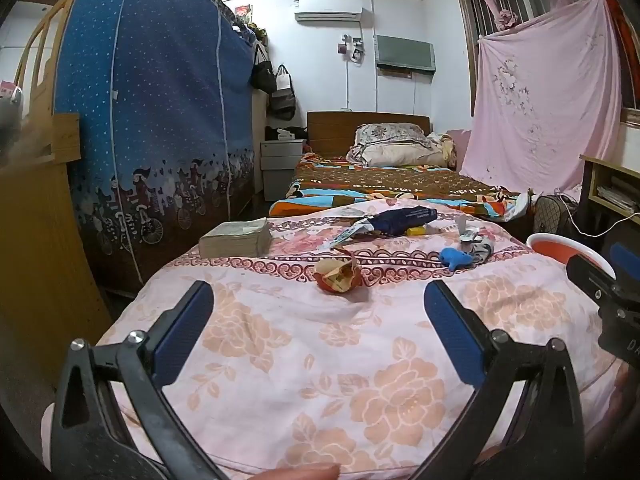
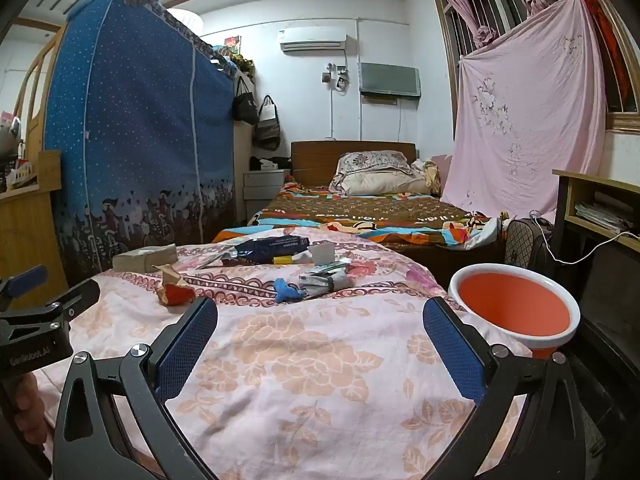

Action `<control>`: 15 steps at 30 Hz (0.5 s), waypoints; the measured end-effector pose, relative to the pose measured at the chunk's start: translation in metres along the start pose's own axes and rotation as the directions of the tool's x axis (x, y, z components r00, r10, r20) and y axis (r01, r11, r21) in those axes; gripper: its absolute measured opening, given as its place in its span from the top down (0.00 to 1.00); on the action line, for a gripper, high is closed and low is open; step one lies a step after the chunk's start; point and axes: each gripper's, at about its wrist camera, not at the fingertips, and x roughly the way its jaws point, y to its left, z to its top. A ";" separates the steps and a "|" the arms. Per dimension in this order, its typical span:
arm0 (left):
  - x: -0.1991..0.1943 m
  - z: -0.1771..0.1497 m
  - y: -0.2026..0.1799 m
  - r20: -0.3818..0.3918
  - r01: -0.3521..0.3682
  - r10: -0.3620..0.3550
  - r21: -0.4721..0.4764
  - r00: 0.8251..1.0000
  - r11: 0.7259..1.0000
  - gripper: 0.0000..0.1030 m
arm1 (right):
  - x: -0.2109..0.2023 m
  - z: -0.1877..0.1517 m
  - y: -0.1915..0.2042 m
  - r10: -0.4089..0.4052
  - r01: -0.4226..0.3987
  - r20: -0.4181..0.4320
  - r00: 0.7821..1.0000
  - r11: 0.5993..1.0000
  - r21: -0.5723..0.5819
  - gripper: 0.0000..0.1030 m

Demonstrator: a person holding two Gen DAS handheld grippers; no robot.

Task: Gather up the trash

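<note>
Pink floral bedding (image 1: 320, 360) carries the scattered trash: a crumpled red wrapper (image 1: 338, 277) nearest, a blue scrap (image 2: 286, 291) and dark packet (image 1: 400, 219) beyond. Both the left hand-held gripper (image 1: 319, 328) and right hand-held gripper (image 2: 320, 344) hover released and empty, so collection looks barely started. The wrapper seems the likely first pick for the orange bin (image 2: 516, 312) at the bed's right edge, with a book (image 1: 236, 238) nearby.

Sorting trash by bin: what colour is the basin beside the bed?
Orange inside with a white rim, the basin shows best in the right wrist view.
</note>
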 end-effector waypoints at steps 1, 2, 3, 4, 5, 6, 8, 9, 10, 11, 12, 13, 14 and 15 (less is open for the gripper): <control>0.000 0.000 0.000 0.000 0.001 -0.001 0.004 1.000 1.000 0.09 | 0.000 0.000 0.000 -0.001 0.001 0.001 1.000 1.000 -0.001 0.00; 0.000 0.000 0.000 0.001 0.001 -0.001 0.002 1.000 1.000 0.09 | 0.000 0.000 0.000 -0.001 0.001 0.001 1.000 1.000 -0.001 0.00; 0.000 0.000 0.000 0.000 -0.001 0.001 0.004 1.000 1.000 0.10 | 0.000 0.000 0.000 -0.001 0.001 0.001 1.000 1.000 -0.001 0.00; 0.000 0.000 0.000 0.000 -0.001 0.001 0.003 1.000 1.000 0.10 | 0.000 0.000 0.000 0.000 0.000 0.001 1.000 1.000 -0.001 0.00; 0.000 0.000 0.000 0.000 0.000 0.000 0.004 1.000 1.000 0.10 | 0.000 0.000 0.000 0.000 0.000 0.000 1.000 1.000 -0.001 0.00; 0.000 0.000 0.000 0.000 0.000 0.000 0.004 1.000 1.000 0.10 | 0.000 0.000 0.000 -0.001 0.001 0.000 1.000 1.000 -0.001 0.00; 0.000 0.000 0.000 -0.002 0.001 -0.001 0.004 1.000 1.000 0.10 | 0.000 0.000 0.000 -0.001 0.001 0.001 1.000 1.000 -0.001 0.00; 0.000 0.000 0.000 -0.002 0.002 -0.001 0.004 1.000 1.000 0.10 | 0.000 0.000 0.000 -0.001 0.001 0.000 1.000 1.000 -0.001 0.00; 0.000 0.000 0.000 -0.003 0.003 -0.003 0.003 1.000 1.000 0.10 | 0.000 0.000 0.000 -0.001 0.001 0.000 1.000 1.000 -0.001 0.00; 0.000 0.000 0.000 -0.004 0.004 -0.004 0.003 1.000 1.000 0.10 | 0.000 0.000 0.000 -0.001 0.001 0.000 1.000 1.000 -0.001 0.00; -0.001 0.000 0.000 -0.004 0.004 -0.004 0.003 1.000 1.000 0.09 | 0.000 0.000 0.000 -0.001 0.001 0.000 1.000 1.000 -0.001 0.00; -0.001 0.000 0.000 -0.004 0.004 -0.004 0.003 1.000 1.000 0.09 | 0.000 0.000 0.000 -0.001 0.001 0.000 1.000 1.000 -0.001 0.00; 0.000 0.000 0.000 -0.004 0.004 -0.004 0.003 1.000 1.000 0.10 | 0.000 0.001 0.000 -0.001 0.001 0.001 1.000 1.000 -0.001 0.00; 0.000 0.000 0.000 -0.005 0.003 -0.003 0.003 1.000 1.000 0.09 | 0.000 0.001 0.000 -0.001 0.001 0.001 1.000 1.000 -0.001 0.00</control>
